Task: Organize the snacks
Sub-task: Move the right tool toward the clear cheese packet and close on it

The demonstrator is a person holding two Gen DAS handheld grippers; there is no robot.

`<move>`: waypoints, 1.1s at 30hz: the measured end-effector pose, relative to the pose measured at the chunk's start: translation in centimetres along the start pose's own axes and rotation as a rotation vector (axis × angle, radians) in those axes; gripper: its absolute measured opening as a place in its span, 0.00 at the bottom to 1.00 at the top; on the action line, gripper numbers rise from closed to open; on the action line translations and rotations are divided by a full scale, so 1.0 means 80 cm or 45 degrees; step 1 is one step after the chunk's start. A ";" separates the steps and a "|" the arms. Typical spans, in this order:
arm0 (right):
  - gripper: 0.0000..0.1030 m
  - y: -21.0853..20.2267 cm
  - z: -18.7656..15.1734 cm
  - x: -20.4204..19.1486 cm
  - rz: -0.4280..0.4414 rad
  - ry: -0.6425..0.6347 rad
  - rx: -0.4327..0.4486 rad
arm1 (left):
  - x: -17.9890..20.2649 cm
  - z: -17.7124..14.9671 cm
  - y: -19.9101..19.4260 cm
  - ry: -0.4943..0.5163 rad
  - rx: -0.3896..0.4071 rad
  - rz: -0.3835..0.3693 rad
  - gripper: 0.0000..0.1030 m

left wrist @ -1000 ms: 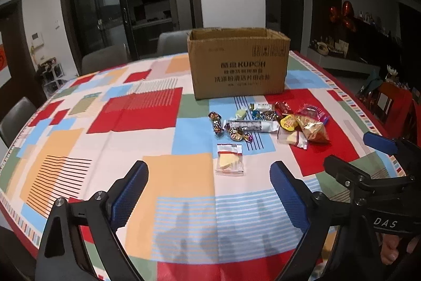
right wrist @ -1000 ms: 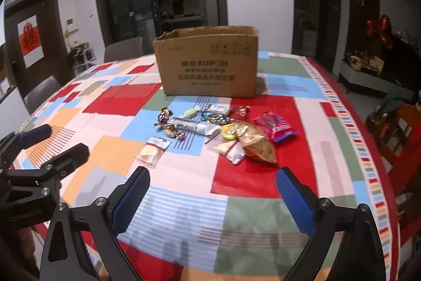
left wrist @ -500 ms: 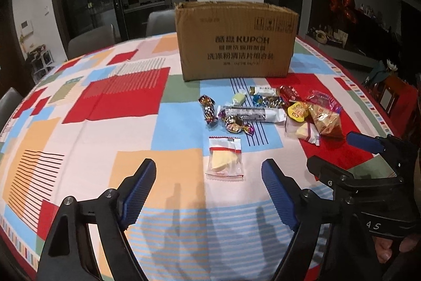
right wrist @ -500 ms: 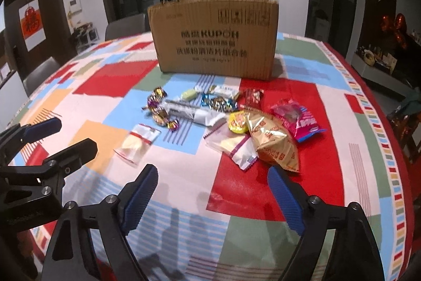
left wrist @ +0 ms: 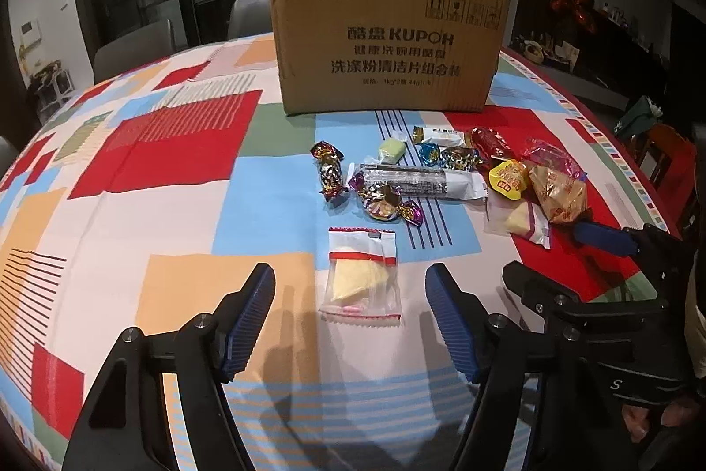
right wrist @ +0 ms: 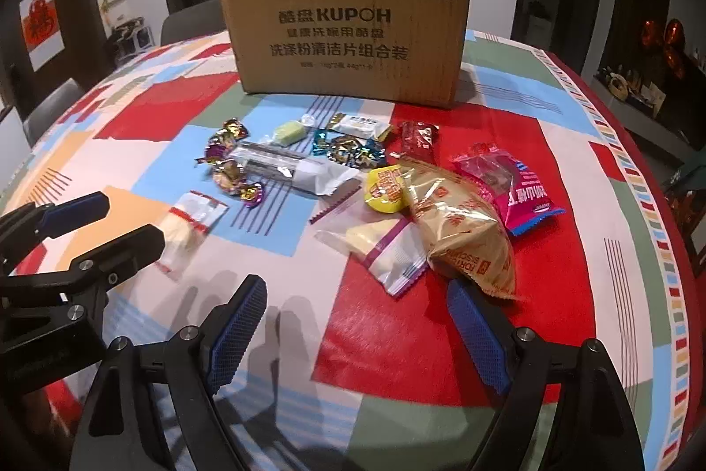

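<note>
Several wrapped snacks lie on the patchwork tablecloth in front of a brown cardboard box (left wrist: 388, 47), which also shows in the right wrist view (right wrist: 348, 34). My left gripper (left wrist: 351, 296) is open, its fingers on either side of a clear packet with a yellow wafer (left wrist: 362, 276). My right gripper (right wrist: 357, 316) is open and empty, just short of a clear purple-edged packet (right wrist: 384, 246) and a tan biscuit bag (right wrist: 463, 224). A long silver bar (left wrist: 419, 182), foil candies (left wrist: 328, 171) and a pink packet (right wrist: 512, 179) lie further back.
The round table's red border edge (right wrist: 688, 250) runs at the right. Grey chairs (left wrist: 132, 47) stand behind the table at the left. A dark sideboard with ornaments (left wrist: 587, 25) is at the far right. My right gripper shows in the left wrist view (left wrist: 604, 237).
Both grippers have moved forward and lower toward the snacks. The left one now straddles the yellow wafer packet; the right one has come close to the biscuit bag.
</note>
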State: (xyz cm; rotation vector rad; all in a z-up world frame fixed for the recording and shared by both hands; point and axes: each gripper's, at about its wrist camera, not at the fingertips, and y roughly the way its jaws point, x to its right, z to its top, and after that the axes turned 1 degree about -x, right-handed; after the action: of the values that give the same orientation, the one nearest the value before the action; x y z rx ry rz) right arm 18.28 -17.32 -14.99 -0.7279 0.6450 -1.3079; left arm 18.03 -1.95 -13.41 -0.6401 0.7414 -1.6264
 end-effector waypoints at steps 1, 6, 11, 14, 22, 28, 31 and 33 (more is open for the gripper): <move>0.83 0.002 0.002 0.001 -0.002 0.000 -0.004 | 0.001 0.000 0.003 -0.001 -0.005 -0.002 0.67; 0.83 0.015 0.009 0.004 -0.010 -0.008 -0.016 | 0.000 0.001 0.019 -0.013 -0.041 -0.025 0.63; 0.83 0.026 0.015 0.006 0.002 -0.001 -0.035 | 0.001 0.002 0.027 -0.023 -0.061 -0.034 0.59; 0.83 0.029 0.020 0.006 0.006 -0.001 -0.033 | 0.001 0.001 0.032 -0.031 -0.076 -0.045 0.56; 0.69 0.033 0.025 0.001 -0.015 -0.029 -0.030 | 0.000 0.000 0.038 -0.047 -0.102 -0.059 0.38; 0.40 0.028 0.025 -0.013 -0.007 -0.099 -0.002 | -0.002 -0.001 0.036 -0.060 -0.097 -0.073 0.38; 0.38 0.026 0.024 -0.019 -0.022 -0.128 0.009 | -0.002 -0.002 0.034 -0.062 -0.098 -0.081 0.37; 0.28 0.022 0.022 -0.021 -0.016 -0.136 0.015 | -0.002 -0.002 0.031 -0.058 -0.090 -0.081 0.37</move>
State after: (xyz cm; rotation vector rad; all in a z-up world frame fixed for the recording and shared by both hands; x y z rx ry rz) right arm 20.47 -15.30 -15.25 -0.7880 0.5474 -1.2741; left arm 19.47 -2.09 -15.39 -0.7557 0.7543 -1.6442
